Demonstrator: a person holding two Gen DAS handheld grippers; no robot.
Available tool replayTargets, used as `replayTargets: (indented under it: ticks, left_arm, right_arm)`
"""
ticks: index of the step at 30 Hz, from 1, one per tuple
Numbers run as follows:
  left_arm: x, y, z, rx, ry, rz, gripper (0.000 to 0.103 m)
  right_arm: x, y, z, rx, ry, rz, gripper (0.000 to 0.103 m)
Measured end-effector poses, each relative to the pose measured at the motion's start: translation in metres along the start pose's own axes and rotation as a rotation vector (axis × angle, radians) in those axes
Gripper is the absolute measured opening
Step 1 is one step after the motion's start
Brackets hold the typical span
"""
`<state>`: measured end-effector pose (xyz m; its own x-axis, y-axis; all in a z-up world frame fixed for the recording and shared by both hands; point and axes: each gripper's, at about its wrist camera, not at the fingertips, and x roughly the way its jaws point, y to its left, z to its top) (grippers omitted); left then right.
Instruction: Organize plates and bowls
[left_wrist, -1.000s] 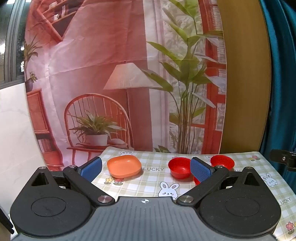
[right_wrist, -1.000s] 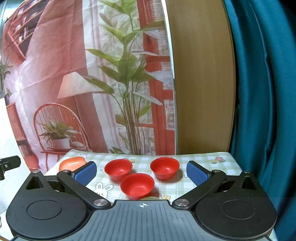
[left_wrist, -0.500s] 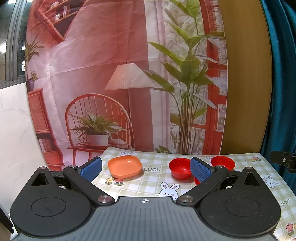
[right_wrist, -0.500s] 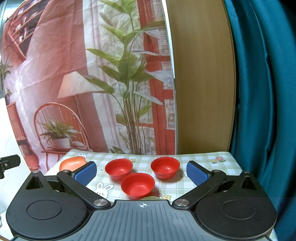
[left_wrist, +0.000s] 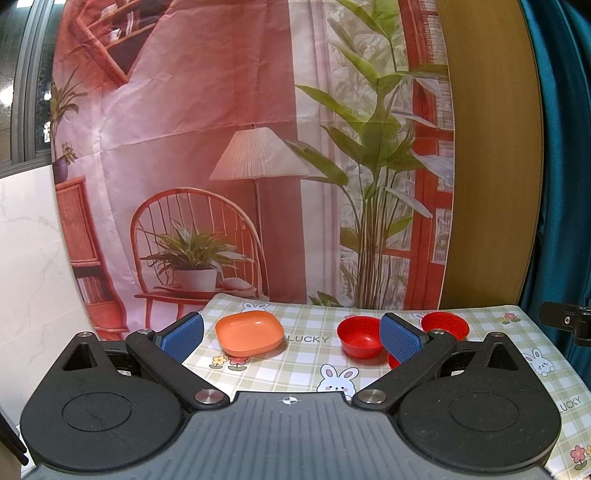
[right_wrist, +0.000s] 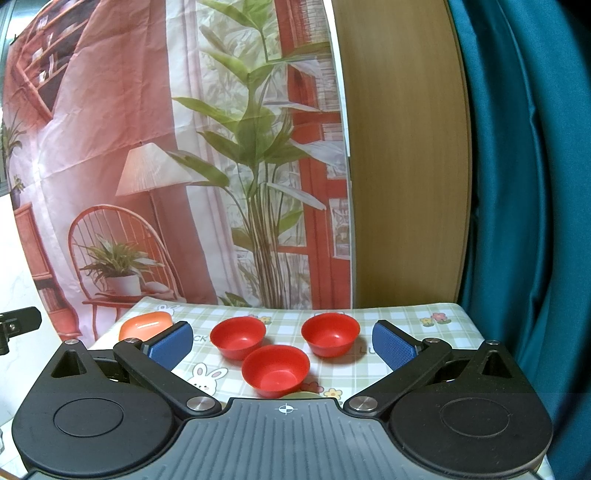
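Note:
An orange square plate (left_wrist: 249, 333) sits at the back left of the checked tablecloth (left_wrist: 295, 369); it also shows in the right wrist view (right_wrist: 146, 325). Three red bowls stand to its right: a left one (right_wrist: 238, 337), a near one (right_wrist: 275, 370) and a right one (right_wrist: 330, 333). In the left wrist view I see the left bowl (left_wrist: 360, 336) and the right bowl (left_wrist: 445, 324); the near bowl is mostly hidden behind a finger. My left gripper (left_wrist: 291, 338) is open and empty, short of the plate. My right gripper (right_wrist: 282, 345) is open and empty, short of the bowls.
A printed backdrop (left_wrist: 240, 147) hangs behind the table. A wooden panel (right_wrist: 402, 166) and a teal curtain (right_wrist: 524, 203) stand at the right. A white marble panel (left_wrist: 33, 258) is at the left. A pale green object (right_wrist: 301, 396) peeks out just ahead of the right gripper's body.
Both grippers have barely shifted; the views are almost the same. Nothing on the table has moved.

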<state>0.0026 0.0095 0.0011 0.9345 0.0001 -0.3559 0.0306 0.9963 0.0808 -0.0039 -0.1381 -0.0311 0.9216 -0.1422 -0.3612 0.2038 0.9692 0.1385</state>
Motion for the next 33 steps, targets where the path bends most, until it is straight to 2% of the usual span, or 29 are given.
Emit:
replayTargets:
  ticks: [33]
  left_arm:
    - [-0.0024,0.0015,0.0005,-0.006,0.001,0.001,0.102]
  right_arm:
    - [-0.0009,0.0006,-0.0006,-0.001,0.001,0.0,0.103]
